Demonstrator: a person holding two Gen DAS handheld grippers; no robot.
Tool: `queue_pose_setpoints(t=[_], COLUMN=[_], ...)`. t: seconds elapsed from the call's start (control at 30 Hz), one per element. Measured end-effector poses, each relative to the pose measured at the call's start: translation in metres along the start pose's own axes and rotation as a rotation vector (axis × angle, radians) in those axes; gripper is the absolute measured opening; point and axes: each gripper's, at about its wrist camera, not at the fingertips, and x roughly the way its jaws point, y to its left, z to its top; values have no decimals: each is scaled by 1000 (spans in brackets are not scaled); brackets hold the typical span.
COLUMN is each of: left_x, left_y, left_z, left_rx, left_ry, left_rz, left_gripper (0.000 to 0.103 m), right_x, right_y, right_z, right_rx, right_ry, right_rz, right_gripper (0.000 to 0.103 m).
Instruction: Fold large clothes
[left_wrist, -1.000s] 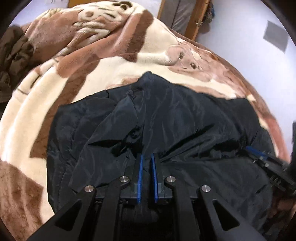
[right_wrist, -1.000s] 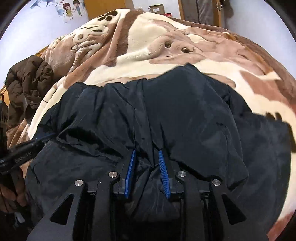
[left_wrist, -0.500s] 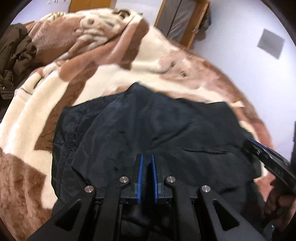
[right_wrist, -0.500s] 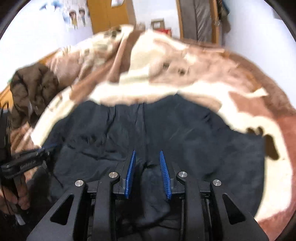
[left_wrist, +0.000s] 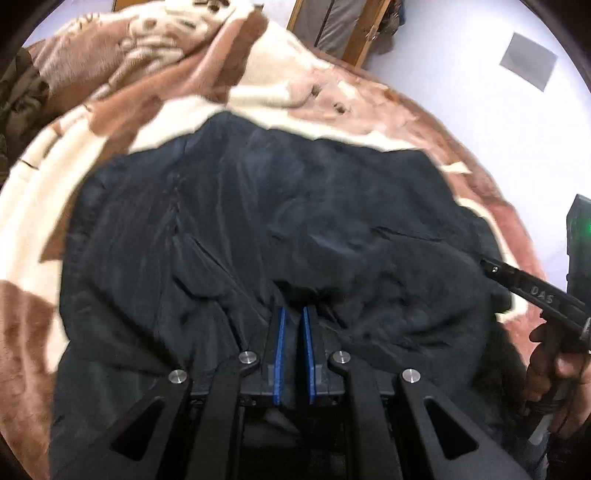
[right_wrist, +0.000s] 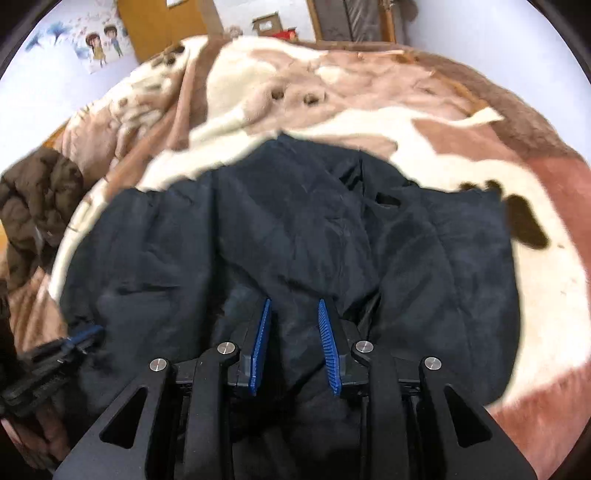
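Both tongs are clamped onto the dark jacket right now. Left tongs sit nearly closed, the blue pads pinching a thin fold of the near hem. Right tongs stand a little wider, a thicker bunch of the same fabric packed between their ribbed blue pads.

That jacket lies spread across the bed, on a plush blanket patterned in cream, tan and brown with a cartoon animal face. Its far edge rests flat on the blanket, while the near edge is gathered up at the two grips, creases fanning away from each one.

Over in the left wrist view, the right tongs' black finger reaches in from the right edge onto the jacket's side, a hand wrapped around the handle below it. From the right wrist view, the left tongs show at the lower left, blue tip at the jacket's edge.

A brown quilted garment sits heaped at the blanket's left side, well apart from the jacket. Beyond the bed: a pale wall, a wooden door, a cartoon sticker.
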Motion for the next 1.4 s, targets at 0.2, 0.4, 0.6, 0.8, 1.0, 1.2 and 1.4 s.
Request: queue_pose_setpoints(t=[0.2,0.4,0.6,0.8,1.0,1.2,1.4], left_x=[-13,34,54,66,72,51,19], left_y=[-25,-16,-15,-18,-23,-31,-45], left_z=[-23,-25,-21,-14,-8,-17,-24], left_rx=[62,15,13,27,35,55,71], left_ry=[3,83,84,85,80,75,51], left_rz=[-54,-13,7,39,56,61,73], left_gripper=[10,10,10,10,10,10,10], right_x=[-3,47,63,70,77,57,11], right_y=[47,38,41,45,49,40,39], right_z=[-51,-68,-67,-65,-57,-55,-63], right_rx=[-88,-62,-96,-107,-104,-57,-70], right_ry=[75,167,163,156,166,167,111], right_rz=[92,26,-9,-28,-28,26,20], right_gripper=[27,26,26,26,26,28,31])
